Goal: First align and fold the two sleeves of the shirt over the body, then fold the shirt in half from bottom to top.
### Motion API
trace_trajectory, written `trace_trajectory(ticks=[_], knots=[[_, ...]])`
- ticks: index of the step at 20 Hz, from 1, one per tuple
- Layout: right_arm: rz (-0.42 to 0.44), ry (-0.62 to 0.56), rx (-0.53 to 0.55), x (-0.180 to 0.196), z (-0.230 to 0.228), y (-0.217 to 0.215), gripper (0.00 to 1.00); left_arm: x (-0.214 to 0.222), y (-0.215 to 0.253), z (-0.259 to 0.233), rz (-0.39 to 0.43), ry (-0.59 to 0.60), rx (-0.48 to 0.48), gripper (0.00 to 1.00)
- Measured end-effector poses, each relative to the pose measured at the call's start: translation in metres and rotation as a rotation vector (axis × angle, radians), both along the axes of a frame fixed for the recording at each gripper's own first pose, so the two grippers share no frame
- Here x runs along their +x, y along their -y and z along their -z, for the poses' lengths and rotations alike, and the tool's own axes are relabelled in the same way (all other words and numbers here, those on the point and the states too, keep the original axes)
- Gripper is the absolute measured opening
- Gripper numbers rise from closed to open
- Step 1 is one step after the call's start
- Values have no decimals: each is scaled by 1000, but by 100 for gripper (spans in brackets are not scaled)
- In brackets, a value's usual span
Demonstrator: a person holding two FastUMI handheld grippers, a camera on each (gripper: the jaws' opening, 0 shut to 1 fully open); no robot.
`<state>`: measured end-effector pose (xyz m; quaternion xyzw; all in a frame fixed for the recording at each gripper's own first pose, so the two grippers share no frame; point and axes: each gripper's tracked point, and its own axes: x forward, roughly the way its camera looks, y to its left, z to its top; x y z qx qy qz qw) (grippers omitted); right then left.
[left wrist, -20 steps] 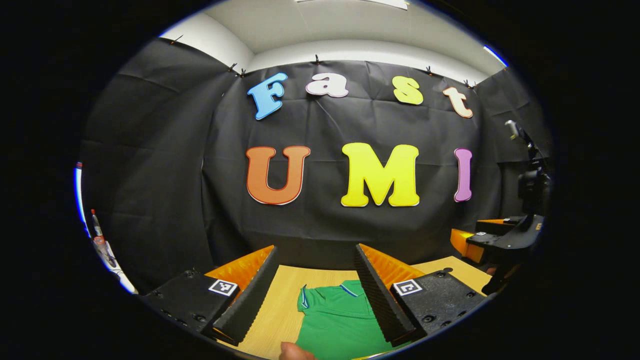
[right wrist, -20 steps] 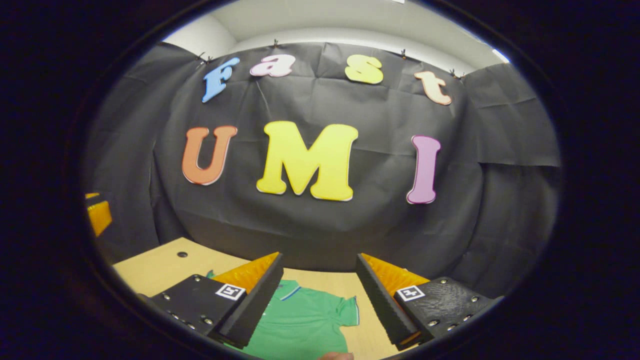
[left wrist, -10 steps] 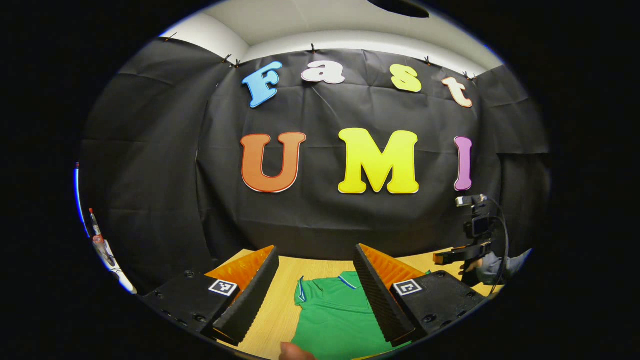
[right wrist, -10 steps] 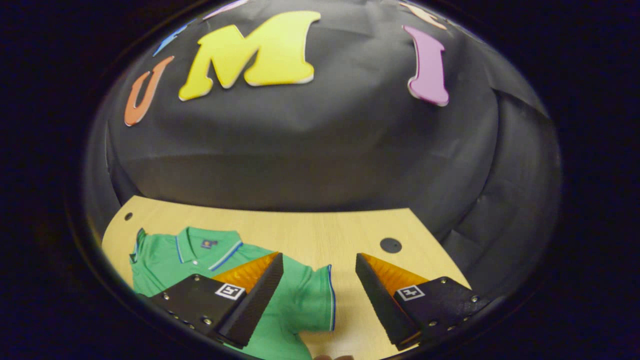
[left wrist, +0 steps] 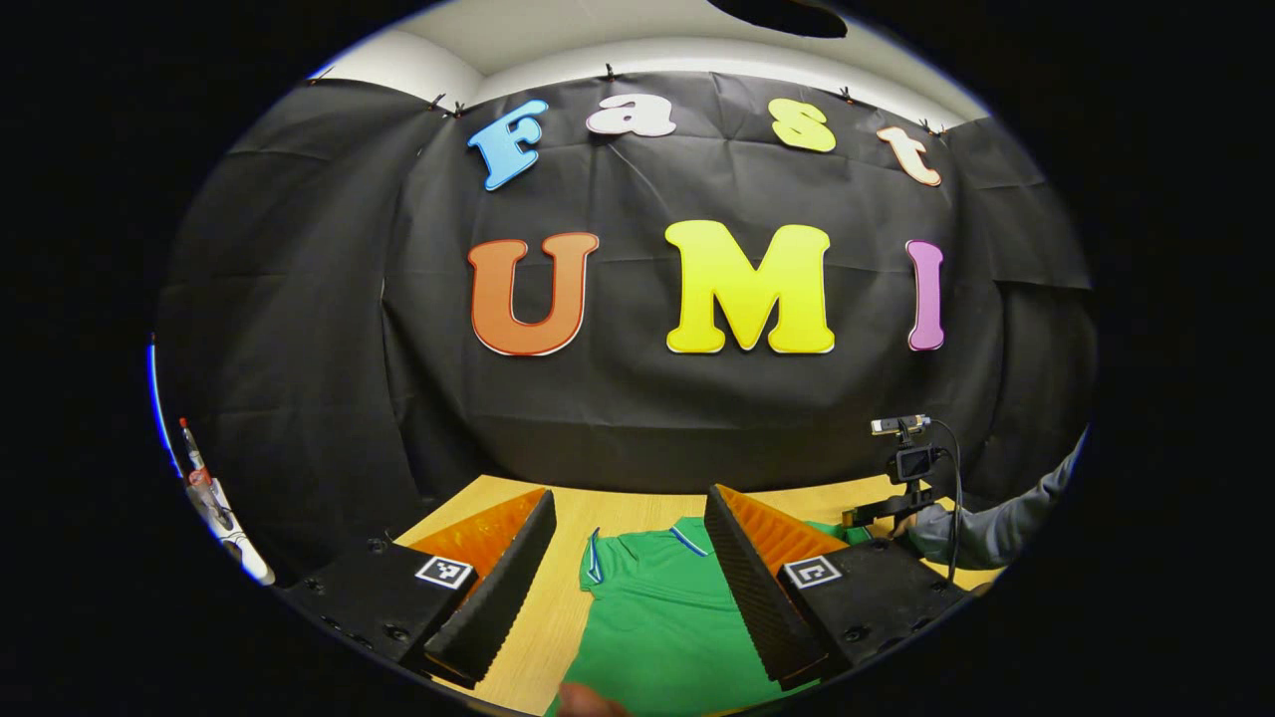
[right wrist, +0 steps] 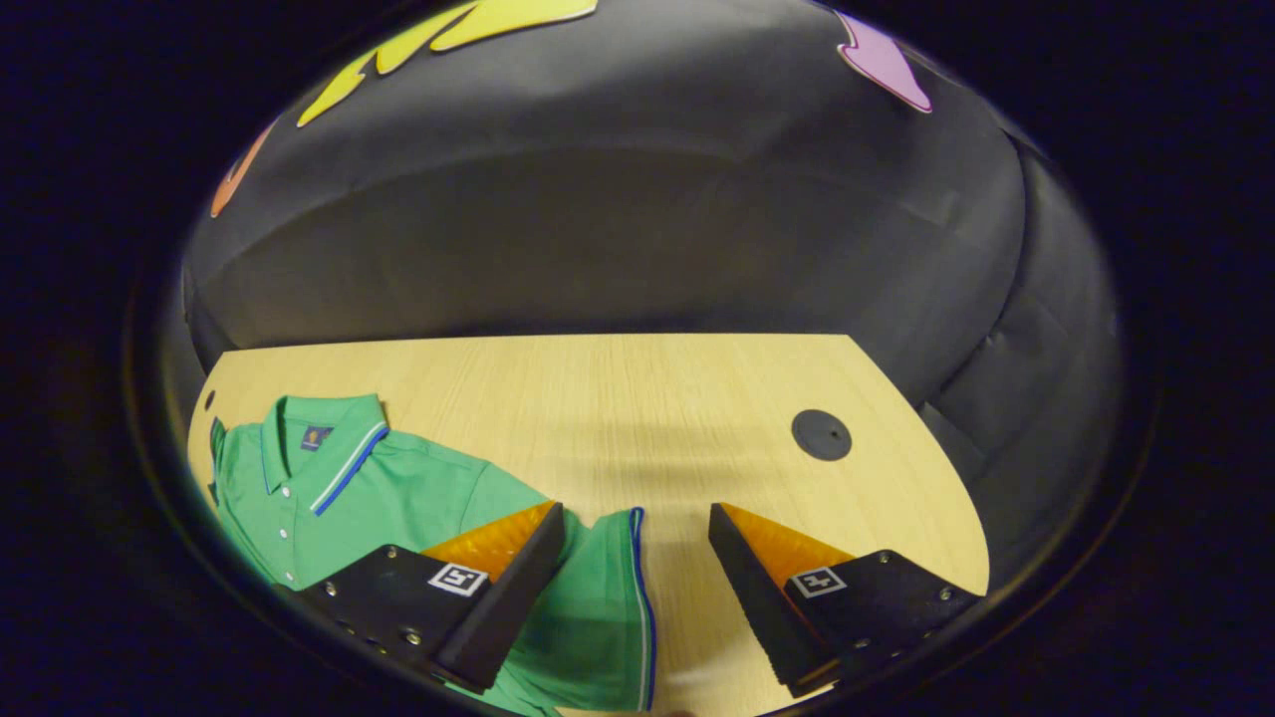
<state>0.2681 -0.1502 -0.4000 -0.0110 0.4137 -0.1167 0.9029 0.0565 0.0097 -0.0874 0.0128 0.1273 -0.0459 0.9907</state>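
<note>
A green polo shirt (right wrist: 398, 498) with a blue-and-white trimmed collar lies flat on the light wooden table (right wrist: 618, 388). Its short sleeve (right wrist: 603, 597) with a blue edge reaches between the fingers of my right gripper (right wrist: 637, 510), which hovers open just above it. In the left gripper view the shirt (left wrist: 657, 617) lies below and between the fingers of my left gripper (left wrist: 628, 493), also open and holding nothing. The right gripper (left wrist: 901, 478) shows far off at the shirt's other side, held by a hand in a grey sleeve (left wrist: 986, 528).
A black round cap (right wrist: 821, 434) sits in the table to the right of the shirt, and a small hole (right wrist: 208, 400) near the table's left edge. The black cloth wall closes the table's far side. A fingertip (left wrist: 588, 702) shows at the bottom edge.
The right gripper has tipped down and come low over the table, to the shirt's sleeve. The left gripper has tilted slightly down, showing more of the shirt.
</note>
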Motion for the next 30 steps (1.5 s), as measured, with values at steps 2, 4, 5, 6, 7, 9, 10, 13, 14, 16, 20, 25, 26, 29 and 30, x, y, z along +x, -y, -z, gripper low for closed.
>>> trace_trajectory(ticks=[2, 4, 5, 6, 7, 9, 10, 13, 14, 16, 20, 25, 26, 29, 30], knots=[[-9, -9, 9, 0, 6, -3, 94, -2, -2, 2, -12, -6, -1, 97], [-10, -37, 38, -5, 16, -9, 87, -3, -3, 4, -21, -11, 3, 97], [-10, -49, 68, -8, 18, -14, 83, -4, -4, 6, -24, -16, 5, 98], [16, -49, 82, -6, 19, -15, 74, -5, -5, 8, -29, -22, 7, 98], [35, -54, 89, -6, 19, -16, 64, -5, -6, 10, -34, -30, 5, 98], [40, -55, 102, -6, 15, -20, 26, -9, -8, 12, -45, -40, -1, 98], [40, -52, 90, -5, 14, -23, 7, -11, -9, 12, -50, -40, 0, 98], [8, -52, 51, -6, 15, -28, 2, -14, -13, 11, -57, -34, 7, 98], [2, -46, 44, -4, 13, -29, 1, -14, -14, 10, -61, -34, 9, 98], [2, -19, 32, 0, 5, -31, 1, -15, -16, 10, -69, -31, 12, 98], [-21, 22, 33, 4, -13, -41, 1, -18, -20, 9, -84, -23, 10, 98], [-70, 72, 54, 2, -38, -68, 1, -19, -22, 11, -97, -21, 1, 98], [-84, 77, 60, -3, -42, -78, 1, -20, -22, 10, -99, -19, -2, 97], [-145, 105, 62, -9, -52, -106, 1, -20, -22, 11, -101, -14, 1, 98], [-159, 105, 66, -13, -53, -117, 1, -20, -22, 11, -103, -12, 0, 98]])
